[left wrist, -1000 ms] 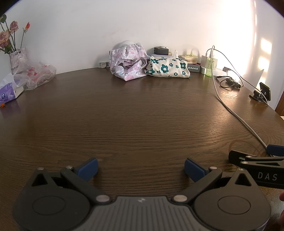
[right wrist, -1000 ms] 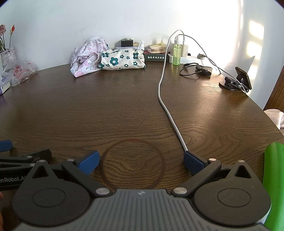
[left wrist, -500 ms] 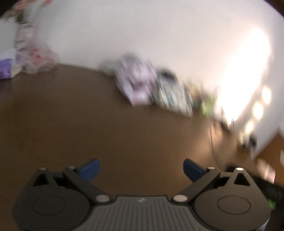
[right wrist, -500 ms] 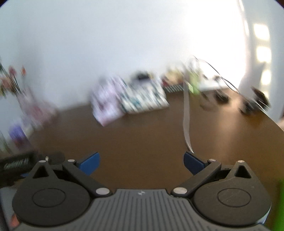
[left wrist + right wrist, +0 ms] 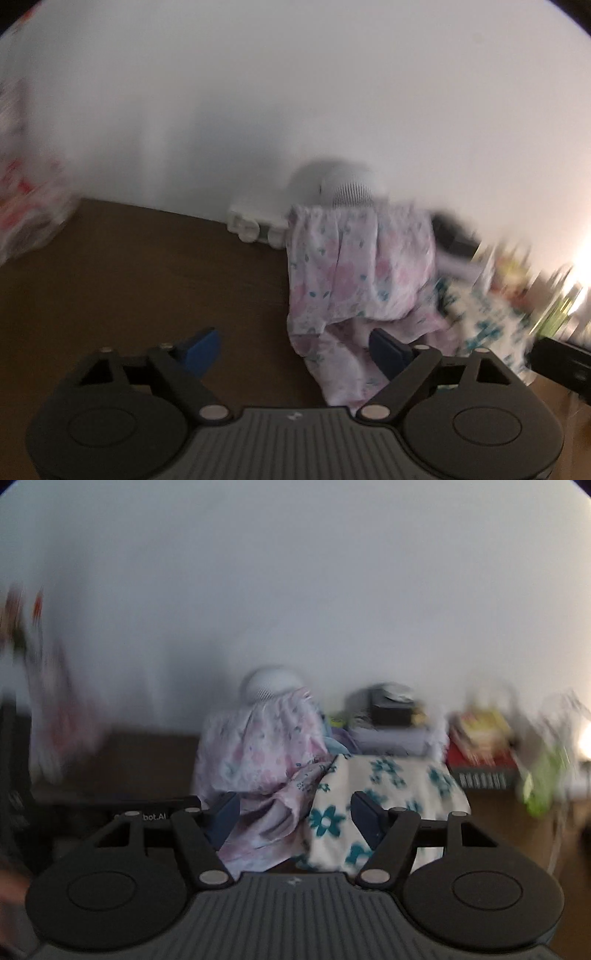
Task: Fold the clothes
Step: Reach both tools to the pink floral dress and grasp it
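Observation:
A crumpled pink floral garment [image 5: 354, 273] lies at the back of the brown table, draped against a white round device. A cream cloth with teal flowers [image 5: 384, 794] lies folded to its right. My left gripper [image 5: 295, 349] is open, its right finger at the pink garment's lower edge. My right gripper [image 5: 295, 818] is open, its fingers on either side of the seam where the pink garment [image 5: 258, 760] meets the teal-flowered cloth. Both views are blurred by motion.
A white round device [image 5: 343, 184] and a white power strip [image 5: 255, 225] stand against the wall. Books [image 5: 480, 753], a dark box [image 5: 391, 709] and a green bottle [image 5: 539, 786] sit at the right. A plastic bag [image 5: 26, 214] is at the left.
Both grippers have moved quickly from the table's near edge across to the clothes at the back wall. Both stay open.

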{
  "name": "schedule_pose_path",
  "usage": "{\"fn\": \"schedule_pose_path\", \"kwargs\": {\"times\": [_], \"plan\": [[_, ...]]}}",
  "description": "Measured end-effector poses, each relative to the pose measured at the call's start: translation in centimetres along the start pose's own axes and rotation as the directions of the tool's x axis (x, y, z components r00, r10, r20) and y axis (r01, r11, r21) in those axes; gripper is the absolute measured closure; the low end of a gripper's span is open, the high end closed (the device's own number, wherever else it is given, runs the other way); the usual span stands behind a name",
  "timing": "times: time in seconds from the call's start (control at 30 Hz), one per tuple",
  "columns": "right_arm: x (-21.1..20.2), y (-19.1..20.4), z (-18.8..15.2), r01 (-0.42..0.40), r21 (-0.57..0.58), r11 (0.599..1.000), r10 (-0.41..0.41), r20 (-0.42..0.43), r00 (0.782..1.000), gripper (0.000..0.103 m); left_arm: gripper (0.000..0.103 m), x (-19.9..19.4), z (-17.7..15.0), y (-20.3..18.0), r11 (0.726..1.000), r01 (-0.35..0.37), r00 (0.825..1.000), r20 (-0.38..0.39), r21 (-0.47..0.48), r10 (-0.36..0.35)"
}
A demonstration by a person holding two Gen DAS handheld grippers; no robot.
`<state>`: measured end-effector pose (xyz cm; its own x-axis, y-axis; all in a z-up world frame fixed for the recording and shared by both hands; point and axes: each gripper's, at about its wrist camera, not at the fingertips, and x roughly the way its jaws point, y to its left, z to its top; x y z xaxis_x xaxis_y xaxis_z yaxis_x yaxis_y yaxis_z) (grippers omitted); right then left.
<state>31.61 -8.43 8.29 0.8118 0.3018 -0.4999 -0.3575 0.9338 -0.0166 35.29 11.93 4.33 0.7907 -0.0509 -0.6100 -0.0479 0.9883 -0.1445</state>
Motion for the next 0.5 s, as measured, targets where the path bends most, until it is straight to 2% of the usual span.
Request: {"fn": "schedule_pose_path", "kwargs": {"times": [0.1,0.13,0.17,0.2,0.23,0.3,0.4,0.47,0.5], "plan": [[3.4,1.3,0.0,0.003,-0.213,0.977,-0.009,-0.028,1.000,0.048,0.018,1.7,-0.7,-0.9,0.997,0.001,1.000,-0.026,0.072,0.001],[4.5,1.7,0.1,0.009,-0.260,0.965,-0.023,-0.048,0.999,0.058,0.026,2.4,-0.9,-1.3,0.996,-0.018,0.999,-0.045,0.088,0.022],[5.6,1.9,0.1,-0.014,-0.279,0.960,-0.007,-0.074,0.997,0.064,0.031,3.0,-1.1,-1.7,0.994,-0.043,0.997,-0.066,0.104,0.050],[6.6,2.0,0.1,-0.046,-0.290,0.956,0.017,-0.102,0.995,0.077,0.046,3.5,-1.5,-2.0,0.991,-0.050,0.995,-0.077,0.126,0.060],[7.3,2.2,0.1,-0.070,-0.297,0.952,0.034,-0.126,0.991,0.093,0.075,3.7,-1.8,-2.0,0.990,-0.044,0.996,-0.072,0.132,0.054],[7.9,2.5,0.2,-0.064,-0.298,0.952,0.026,-0.131,0.991,0.100,0.101,4.1,-2.0,-1.6,0.994,-0.024,0.998,-0.063,0.110,0.031],[6.3,2.3,1.2,-0.048,-0.217,0.975,0.033,-0.075,0.997,0.102,0.103,3.5,-1.3,-0.3,0.999,0.013,0.998,-0.057,0.040,-0.011],[2.6,1.4,2.7,-0.066,-0.105,0.992,0.067,0.011,0.998,0.102,0.103,1.7,-0.2,0.3,0.999,0.030,0.999,-0.016,0.010,-0.030],[0.1,0.9,3.8,-0.092,-0.064,0.994,0.096,0.068,0.993,0.102,0.103,-0.1,0.6,0.3,0.998,0.060,0.998,0.030,-0.002,-0.060]]}}
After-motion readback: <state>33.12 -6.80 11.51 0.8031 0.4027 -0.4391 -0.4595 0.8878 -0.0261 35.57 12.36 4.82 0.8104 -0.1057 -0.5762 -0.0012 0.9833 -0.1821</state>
